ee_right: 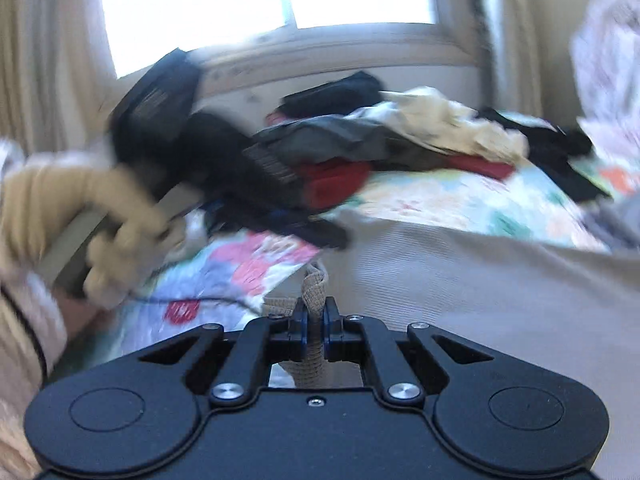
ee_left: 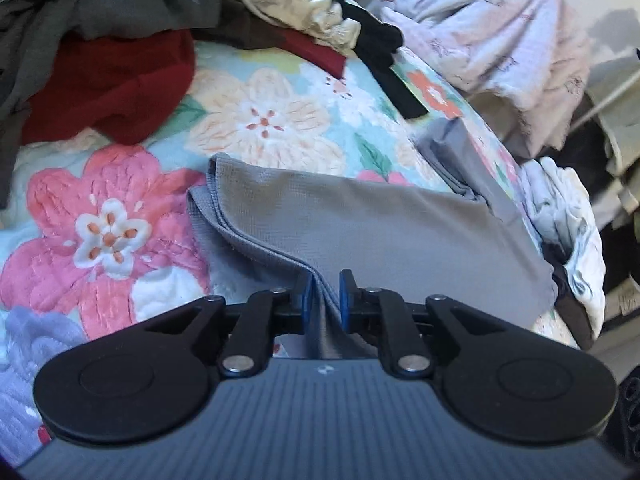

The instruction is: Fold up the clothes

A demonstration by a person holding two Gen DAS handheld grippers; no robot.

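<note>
Pinching the grey garment at two places, I have both claws closed on cloth: my left gripper has its blue pads nipping a raised ridge of the near hem, and my right gripper is pressed together on a narrow ribbed bit of the same pale fabric, which stands up between the pads. The garment lies ahead of both claws on the floral quilt, its long axis running across my left view from the folded corner at the left toward the bed's right edge. In the blurred right view my left hand sits up and to the left of my right claw, so the two grips look near each other along that near hem. I judge the fold goes forward, away from me, toward the heap of unfolded clothes
</note>
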